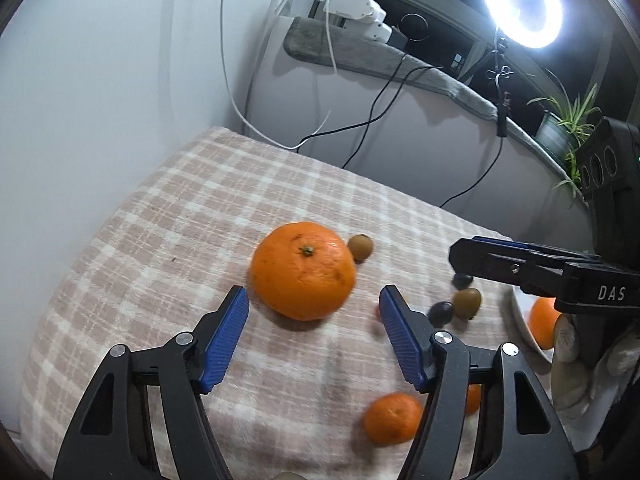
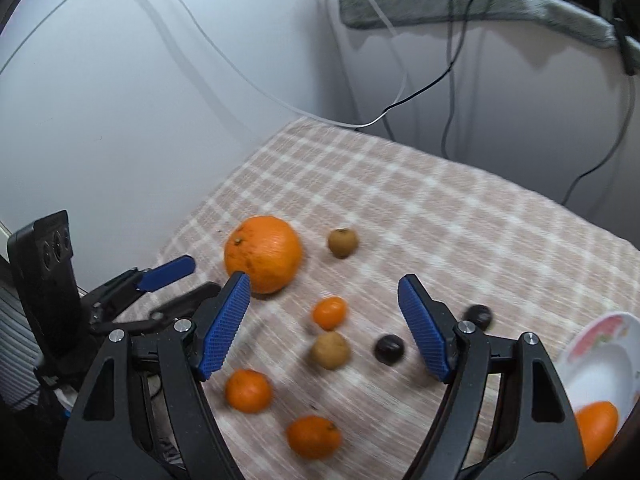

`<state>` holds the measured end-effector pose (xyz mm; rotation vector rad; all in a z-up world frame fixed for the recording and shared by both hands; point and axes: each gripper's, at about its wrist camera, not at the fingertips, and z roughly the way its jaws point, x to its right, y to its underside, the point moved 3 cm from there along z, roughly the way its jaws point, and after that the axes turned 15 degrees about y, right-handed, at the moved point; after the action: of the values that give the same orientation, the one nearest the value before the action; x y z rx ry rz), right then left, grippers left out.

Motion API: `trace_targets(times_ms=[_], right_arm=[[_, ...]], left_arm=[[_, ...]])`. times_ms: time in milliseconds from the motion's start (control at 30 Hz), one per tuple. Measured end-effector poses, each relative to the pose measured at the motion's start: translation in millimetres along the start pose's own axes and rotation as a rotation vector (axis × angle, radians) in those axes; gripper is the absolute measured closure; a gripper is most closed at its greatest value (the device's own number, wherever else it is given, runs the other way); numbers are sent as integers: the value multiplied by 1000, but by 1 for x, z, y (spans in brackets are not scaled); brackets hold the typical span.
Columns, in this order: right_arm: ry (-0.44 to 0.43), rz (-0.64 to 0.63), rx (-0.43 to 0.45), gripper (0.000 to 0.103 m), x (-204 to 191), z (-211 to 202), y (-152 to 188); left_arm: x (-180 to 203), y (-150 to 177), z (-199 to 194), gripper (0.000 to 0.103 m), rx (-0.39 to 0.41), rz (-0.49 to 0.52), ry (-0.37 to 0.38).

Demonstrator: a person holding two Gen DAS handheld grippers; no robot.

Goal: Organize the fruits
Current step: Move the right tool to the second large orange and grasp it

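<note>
Left wrist view: my left gripper (image 1: 314, 300), jaws spread, faces the large orange (image 1: 303, 270). It looks firm and heavy; I'd grip its widest middle. My right gripper (image 2: 324, 292) is spread too.

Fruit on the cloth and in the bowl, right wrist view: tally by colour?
Orange: 5 (big orange, three small, one in the bowl)
Tan-brown: 2
Dark: 2
Total: 9

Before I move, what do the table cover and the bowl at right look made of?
Table cover: looks like soft, fleecy fabric in a pink-and-cream check; matte, with fuzzy nap. Bowl: glossy white with a floral print, probably glazed ceramic or melamine; the shine alone cannot settle which.
</note>
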<state>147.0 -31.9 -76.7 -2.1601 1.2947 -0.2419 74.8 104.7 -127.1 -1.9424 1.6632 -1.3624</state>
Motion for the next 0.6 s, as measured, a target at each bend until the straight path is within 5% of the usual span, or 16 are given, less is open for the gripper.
trace_targets(times_ms=[400, 600], right_arm=[[-71, -36, -63, 24, -37, 42, -20], [-97, -31, -50, 24, -41, 41, -21]], left_arm=[[-11, -2, -17, 36, -32, 14, -54], [-5, -9, -43, 36, -97, 213, -222]])
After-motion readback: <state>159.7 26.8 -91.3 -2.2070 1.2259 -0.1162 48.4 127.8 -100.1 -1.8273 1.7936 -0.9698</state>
